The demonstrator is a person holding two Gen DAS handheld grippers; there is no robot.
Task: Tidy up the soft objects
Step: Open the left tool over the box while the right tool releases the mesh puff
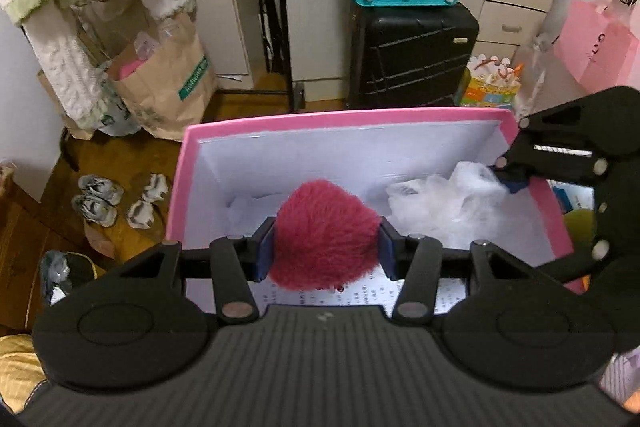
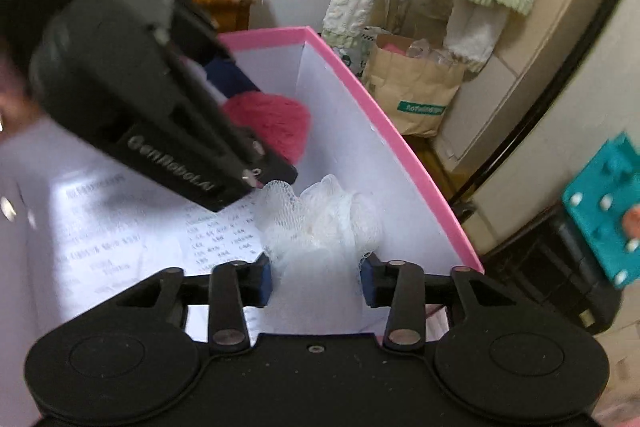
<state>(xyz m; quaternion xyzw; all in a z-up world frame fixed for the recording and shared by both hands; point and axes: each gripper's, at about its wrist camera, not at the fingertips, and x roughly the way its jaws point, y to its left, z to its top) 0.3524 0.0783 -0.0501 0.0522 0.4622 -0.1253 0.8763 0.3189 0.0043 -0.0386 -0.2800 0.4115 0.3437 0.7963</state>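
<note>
Fluffy and crimson, the pompom is squeezed between the left gripper jaws over the pink box; it looks light and compressible, best held across its middle. Right gripper jaws flank the white mesh pouf in the box, apparently slack.

The lower part of the red pom-pom is hidden behind the left gripper. Print on the paper lining the pink box is blurred unreadable. The teal bag is cut by the right edge.
</note>
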